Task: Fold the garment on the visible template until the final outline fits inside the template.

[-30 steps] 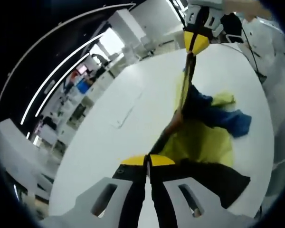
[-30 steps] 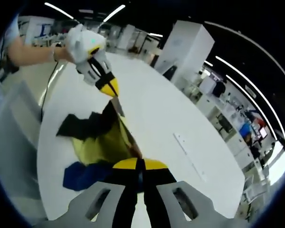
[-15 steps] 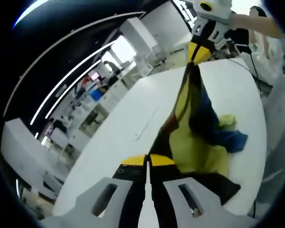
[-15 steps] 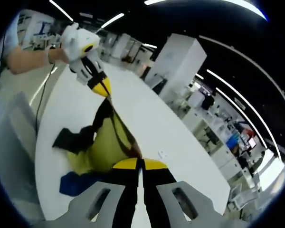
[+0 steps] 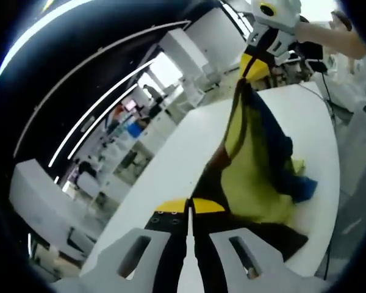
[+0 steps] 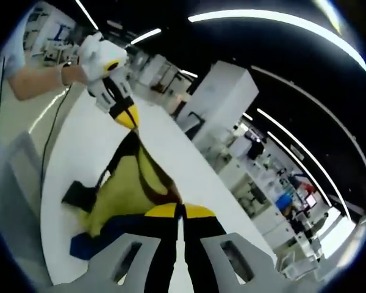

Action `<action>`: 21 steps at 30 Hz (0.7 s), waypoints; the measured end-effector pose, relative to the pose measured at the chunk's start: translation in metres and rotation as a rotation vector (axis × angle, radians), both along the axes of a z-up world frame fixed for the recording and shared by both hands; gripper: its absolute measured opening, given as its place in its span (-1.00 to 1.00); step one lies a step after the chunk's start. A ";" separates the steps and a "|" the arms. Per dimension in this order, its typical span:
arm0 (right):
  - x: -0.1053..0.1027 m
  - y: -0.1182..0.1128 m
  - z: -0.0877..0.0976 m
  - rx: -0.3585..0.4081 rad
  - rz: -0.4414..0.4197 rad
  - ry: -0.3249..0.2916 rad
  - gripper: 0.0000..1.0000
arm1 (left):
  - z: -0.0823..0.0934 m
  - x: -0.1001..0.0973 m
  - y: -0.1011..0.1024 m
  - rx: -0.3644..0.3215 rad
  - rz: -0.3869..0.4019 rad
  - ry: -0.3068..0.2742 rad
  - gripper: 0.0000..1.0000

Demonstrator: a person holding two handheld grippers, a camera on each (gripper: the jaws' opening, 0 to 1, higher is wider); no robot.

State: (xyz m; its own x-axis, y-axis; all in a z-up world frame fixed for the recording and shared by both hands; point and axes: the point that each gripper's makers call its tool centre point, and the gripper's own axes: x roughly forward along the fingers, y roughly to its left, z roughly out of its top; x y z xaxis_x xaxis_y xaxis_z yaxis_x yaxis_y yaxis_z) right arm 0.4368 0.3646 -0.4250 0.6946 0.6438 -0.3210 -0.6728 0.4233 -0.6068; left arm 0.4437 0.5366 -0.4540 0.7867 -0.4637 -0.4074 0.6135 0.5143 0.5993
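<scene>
Both grippers, left (image 5: 190, 209) and right (image 6: 179, 212), clamp jaws on the garment (image 5: 256, 177); black sleeve (image 6: 79, 195) visible beyond right jaws, on bench (image 6: 85, 140).

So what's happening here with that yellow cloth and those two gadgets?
A person is holding a handheld gripper in each hand, and both are clamped on one garment, a yellow, black and blue piece. The left gripper and the right gripper each pinch its edge, so the cloth hangs stretched between them above a white table. Its lower end, black and blue, trails on the tabletop. No fold has been made yet.
</scene>
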 end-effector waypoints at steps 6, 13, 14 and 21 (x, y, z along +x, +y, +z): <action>-0.003 0.002 0.023 -0.006 0.006 -0.050 -0.95 | 0.030 -0.003 0.003 0.028 -0.004 -0.057 -1.00; -0.011 0.001 0.051 -0.003 0.007 -0.113 -0.95 | 0.063 -0.009 0.004 0.042 -0.005 -0.136 -1.00; -0.013 0.002 0.056 -0.002 0.009 -0.126 -0.95 | 0.067 -0.011 0.004 0.051 -0.006 -0.150 -1.00; -0.027 0.004 0.080 -0.007 0.014 -0.180 -0.95 | 0.092 -0.024 0.005 0.060 -0.005 -0.207 -1.00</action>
State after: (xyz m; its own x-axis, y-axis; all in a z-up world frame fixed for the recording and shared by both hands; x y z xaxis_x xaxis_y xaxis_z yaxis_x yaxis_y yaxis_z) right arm 0.4101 0.3684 -0.3452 0.7320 0.6523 -0.1968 -0.5589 0.4097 -0.7210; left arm 0.4194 0.5419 -0.3622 0.8543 -0.4473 -0.2649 0.4767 0.4710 0.7422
